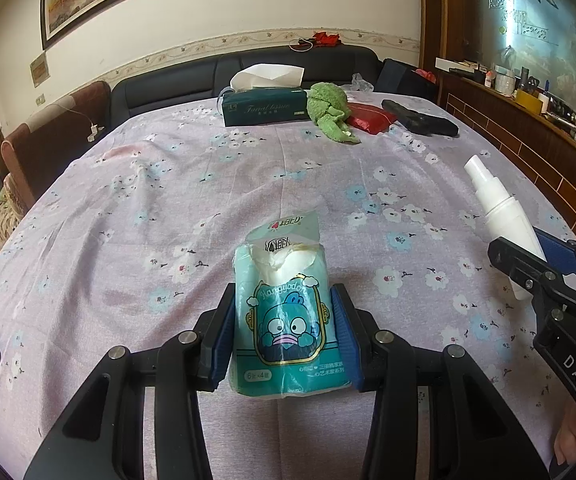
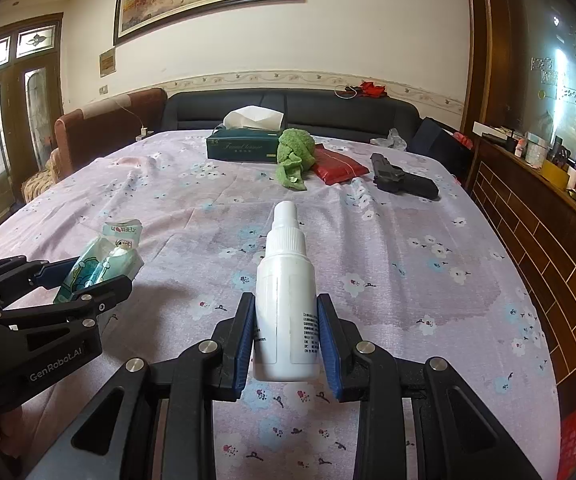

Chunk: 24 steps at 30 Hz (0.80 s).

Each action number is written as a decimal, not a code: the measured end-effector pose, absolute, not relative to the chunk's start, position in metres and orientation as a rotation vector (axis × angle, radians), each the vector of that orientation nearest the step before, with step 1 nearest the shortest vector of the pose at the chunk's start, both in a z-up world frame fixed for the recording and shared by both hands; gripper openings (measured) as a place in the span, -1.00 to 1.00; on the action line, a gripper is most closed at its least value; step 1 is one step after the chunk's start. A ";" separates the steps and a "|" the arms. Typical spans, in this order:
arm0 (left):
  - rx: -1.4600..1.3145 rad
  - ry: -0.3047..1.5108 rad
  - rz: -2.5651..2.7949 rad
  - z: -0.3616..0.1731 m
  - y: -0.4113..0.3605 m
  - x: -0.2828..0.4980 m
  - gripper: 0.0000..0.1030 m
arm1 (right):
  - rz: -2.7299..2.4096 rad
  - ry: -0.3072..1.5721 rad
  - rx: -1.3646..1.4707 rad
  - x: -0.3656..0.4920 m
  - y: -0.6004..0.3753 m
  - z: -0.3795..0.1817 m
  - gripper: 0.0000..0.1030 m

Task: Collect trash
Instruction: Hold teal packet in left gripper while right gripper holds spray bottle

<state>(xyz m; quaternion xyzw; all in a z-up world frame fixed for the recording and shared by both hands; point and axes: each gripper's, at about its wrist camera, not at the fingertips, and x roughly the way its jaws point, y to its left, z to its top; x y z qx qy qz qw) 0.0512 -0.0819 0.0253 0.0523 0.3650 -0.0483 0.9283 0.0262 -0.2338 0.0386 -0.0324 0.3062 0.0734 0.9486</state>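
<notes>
The left gripper (image 1: pixel 285 336), its blue-padded jaws closed on a torn teal plastic tissue packet printed with a cartoon fish (image 1: pixel 285 320), holds it above the lilac flower-print tablecloth (image 1: pixel 147 208). The right gripper (image 2: pixel 285 340) clamps a white plastic spray bottle (image 2: pixel 285 300) by its lower body, nozzle pointing away from the camera. At the table's far end lie a dark green tissue box (image 2: pixel 243 146), a crumpled green towel (image 2: pixel 294 156), a red foil pouch (image 2: pixel 338 166) and a black pistol-shaped object (image 2: pixel 402 180).

"hangyodon" on tissue pack (image 1: pixel 288 320), "das" on right gripper (image 1: pixel 528 258), "genrobot.ai" on left gripper (image 2: pixel 87 280)
</notes>
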 end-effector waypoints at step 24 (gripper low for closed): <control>0.114 0.759 -0.102 0.021 -0.084 0.053 -0.16 | 0.141 0.633 -0.041 0.027 -0.238 0.038 -0.38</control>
